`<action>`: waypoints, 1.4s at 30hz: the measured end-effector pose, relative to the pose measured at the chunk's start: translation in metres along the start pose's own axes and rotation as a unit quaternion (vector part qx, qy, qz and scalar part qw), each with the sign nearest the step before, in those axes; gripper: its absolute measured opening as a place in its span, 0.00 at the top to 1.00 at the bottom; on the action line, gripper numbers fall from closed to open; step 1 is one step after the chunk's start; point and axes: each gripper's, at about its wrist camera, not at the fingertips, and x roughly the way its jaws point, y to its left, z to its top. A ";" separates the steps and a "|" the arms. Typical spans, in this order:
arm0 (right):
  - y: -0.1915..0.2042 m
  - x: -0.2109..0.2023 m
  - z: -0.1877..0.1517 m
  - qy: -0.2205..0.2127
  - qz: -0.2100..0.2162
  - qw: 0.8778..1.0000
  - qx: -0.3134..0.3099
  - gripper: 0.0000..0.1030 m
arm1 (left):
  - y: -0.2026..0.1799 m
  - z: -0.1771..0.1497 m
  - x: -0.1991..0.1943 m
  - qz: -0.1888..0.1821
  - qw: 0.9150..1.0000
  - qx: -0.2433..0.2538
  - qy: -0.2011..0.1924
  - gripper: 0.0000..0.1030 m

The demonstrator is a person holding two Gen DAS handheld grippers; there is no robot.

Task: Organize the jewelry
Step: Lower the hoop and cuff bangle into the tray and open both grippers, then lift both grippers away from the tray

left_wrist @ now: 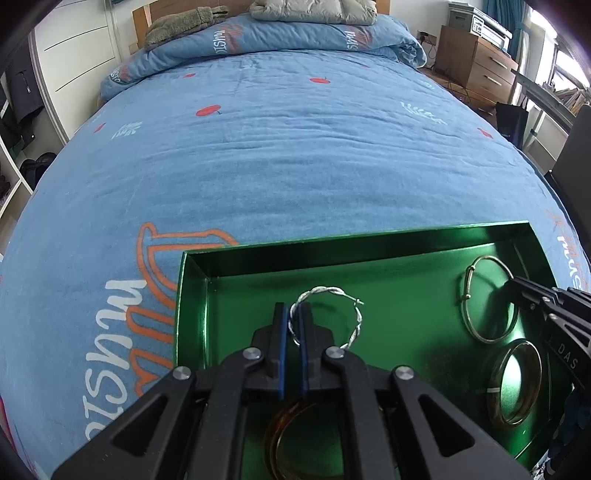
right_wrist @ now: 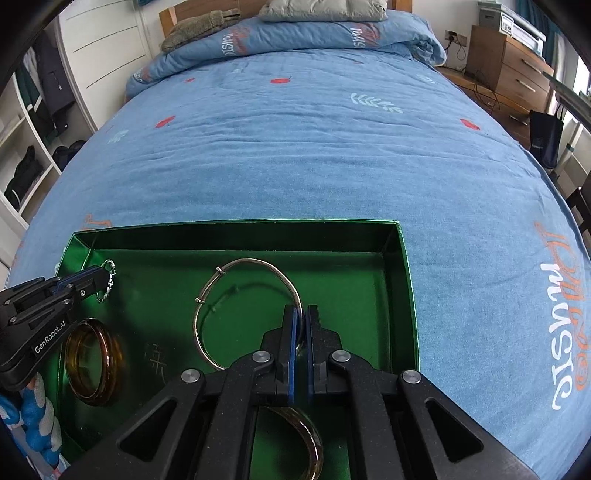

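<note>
Left gripper (left_wrist: 293,325): pinched tight on the twisted silver hoop (left_wrist: 325,317), centre frame, over the green tray (left_wrist: 369,236).
Right gripper (right_wrist: 303,328): clamped on the thin silver bangle (right_wrist: 243,306), mid-tray.
Tip: lower both gently, release apart from the amber bangle (right_wrist: 92,362).

Blue bedding, green tray, metal and amber rings

The bedspread (right_wrist: 332,166) is denim blue, printed with red dots, pale leaf sprigs and white-and-orange lettering. The tray (right_wrist: 236,230) is glossy metallic green inside. In it: a twisted silver hoop (left_wrist: 325,317), a thin silver bangle (right_wrist: 236,310), a translucent amber-brown bangle (right_wrist: 94,363) and a dull gold-toned ring (left_wrist: 515,384). Both grippers (left_wrist: 293,332) (right_wrist: 303,332) are matte black with blue finger pads and silver rivets. The folded quilt (right_wrist: 325,9) is grey; the drawers (right_wrist: 517,70) are wood brown.
</note>
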 end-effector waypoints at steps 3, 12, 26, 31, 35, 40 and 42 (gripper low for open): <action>-0.003 -0.002 0.000 0.005 0.001 1.000 0.008 0.94 | 0.002 0.001 -0.001 0.005 1.000 -0.007 0.000 0.93; -0.003 -0.077 0.005 -0.047 0.021 0.998 0.018 0.83 | 0.008 0.011 -0.081 -0.023 0.999 0.000 -0.041 0.80; 0.018 -0.301 -0.063 -0.199 0.058 0.978 -0.013 0.69 | 0.054 -0.042 -0.291 -0.002 0.987 0.023 -0.157 0.80; 0.031 -0.353 -0.103 -0.228 0.067 0.971 -0.028 0.64 | 0.067 -0.077 -0.345 0.001 0.983 0.023 -0.182 0.77; 0.037 -0.387 -0.133 -0.245 0.072 0.966 -0.037 0.63 | 0.077 -0.107 -0.376 -0.002 0.980 0.023 -0.196 0.75; 0.040 -0.410 -0.166 -0.257 0.080 0.962 -0.037 0.60 | 0.087 -0.144 -0.398 0.002 0.979 0.025 -0.204 0.74; 0.042 -0.416 -0.179 -0.260 0.082 0.961 -0.037 0.60 | 0.091 -0.158 -0.403 0.002 0.978 0.024 -0.206 0.74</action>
